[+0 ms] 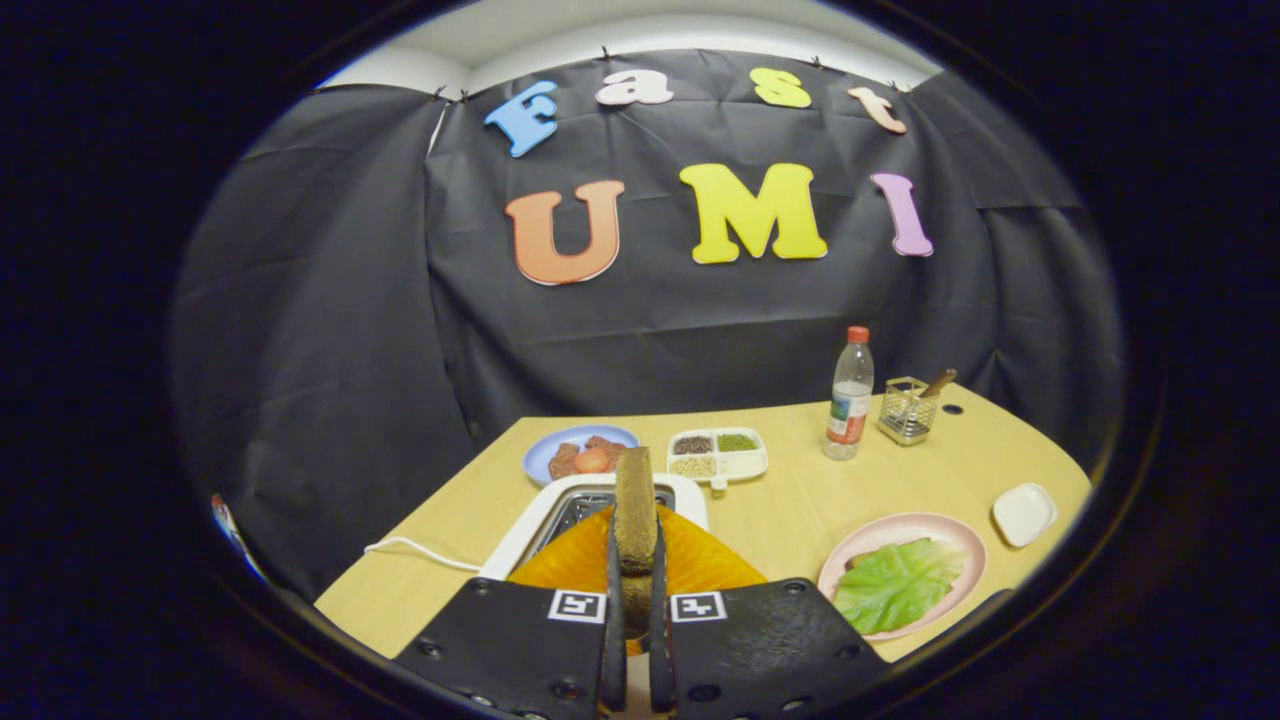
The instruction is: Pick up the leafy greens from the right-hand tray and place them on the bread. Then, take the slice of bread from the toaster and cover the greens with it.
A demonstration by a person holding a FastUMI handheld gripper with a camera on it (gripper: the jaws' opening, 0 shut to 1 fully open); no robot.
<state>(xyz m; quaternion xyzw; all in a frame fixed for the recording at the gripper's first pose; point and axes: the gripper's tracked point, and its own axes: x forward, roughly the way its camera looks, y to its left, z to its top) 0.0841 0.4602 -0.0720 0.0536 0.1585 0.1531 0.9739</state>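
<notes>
As the gripper [634,600] clamped narrowly on a dark bread slice [635,510], held upright above the white toaster [530,525], the slice looked light, stiff and crumbly. Gripped at its lower edge, it likely needed gentle pressure. Cabbage leaf [895,585] lay on the pink plate [905,525] to the right.

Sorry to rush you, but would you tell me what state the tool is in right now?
Tool: closed on the slice of bread, which stands on edge between both fingers, above the white toaster.
</notes>
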